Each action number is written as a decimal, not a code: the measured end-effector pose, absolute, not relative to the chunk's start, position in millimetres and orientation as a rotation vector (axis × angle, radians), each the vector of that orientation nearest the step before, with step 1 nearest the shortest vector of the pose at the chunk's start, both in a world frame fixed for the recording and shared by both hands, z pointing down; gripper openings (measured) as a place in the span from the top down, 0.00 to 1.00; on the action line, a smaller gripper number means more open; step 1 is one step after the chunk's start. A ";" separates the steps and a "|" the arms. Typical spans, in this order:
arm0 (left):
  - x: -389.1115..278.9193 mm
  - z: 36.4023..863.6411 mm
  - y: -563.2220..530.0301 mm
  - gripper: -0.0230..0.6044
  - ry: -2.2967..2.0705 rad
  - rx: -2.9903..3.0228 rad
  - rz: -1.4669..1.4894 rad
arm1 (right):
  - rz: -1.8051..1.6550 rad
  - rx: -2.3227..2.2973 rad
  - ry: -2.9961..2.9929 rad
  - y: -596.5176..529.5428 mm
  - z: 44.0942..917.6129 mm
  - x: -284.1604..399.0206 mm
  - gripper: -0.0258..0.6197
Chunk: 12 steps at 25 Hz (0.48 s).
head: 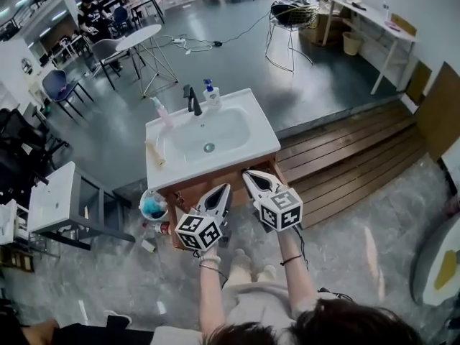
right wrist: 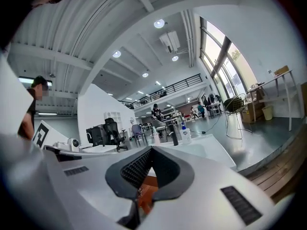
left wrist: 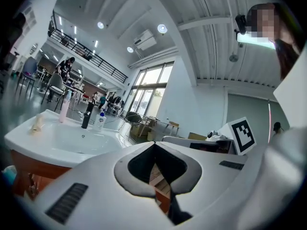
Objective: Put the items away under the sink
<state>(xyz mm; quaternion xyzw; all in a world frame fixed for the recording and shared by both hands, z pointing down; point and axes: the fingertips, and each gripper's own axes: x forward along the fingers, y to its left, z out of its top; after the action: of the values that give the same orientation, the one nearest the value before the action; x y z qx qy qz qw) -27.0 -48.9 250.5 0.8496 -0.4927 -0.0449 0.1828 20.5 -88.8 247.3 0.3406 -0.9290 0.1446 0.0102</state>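
**Both jaws shut and empty in front of the sink cabinet**

The white sink (head: 264,139) sits on a wooden cabinet (head: 188,190) that stands on the grey floor. In front of the cabinet the left gripper (head: 221,190) and the right gripper (head: 251,175) are held side by side, each with its jaws closed together on nothing. On the floor just left of the cabinet stands a white tub (head: 153,208) with something blue inside, and a small reddish item (head: 163,228) lies near it. On the sink's back rim stand a dark tap (head: 192,100), a blue-topped pump bottle (head: 211,93) and a pink bottle (head: 162,111).
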 end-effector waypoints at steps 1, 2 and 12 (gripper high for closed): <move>-27.4 249.2 -49.1 0.96 -1.393 2.402 -0.121 | 0.442 1.058 -2.900 -90.6 245.6 18.6 0.93; -28.4 248.3 -49.6 0.96 -1.396 2.408 -0.114 | 0.432 1.055 -2.899 -93.3 244.4 16.9 0.93; -76.9 241.6 -100.0 0.96 -1.423 2.429 -0.132 | 0.365 1.013 -2.905 -145.6 233.4 -18.7 0.93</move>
<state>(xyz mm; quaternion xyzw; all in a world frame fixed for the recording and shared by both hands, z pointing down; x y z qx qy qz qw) -76.9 -100.0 241.6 0.8506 -0.4983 -0.0461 0.1613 -18.7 -145.6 233.4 0.3267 -0.9375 0.1179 0.0217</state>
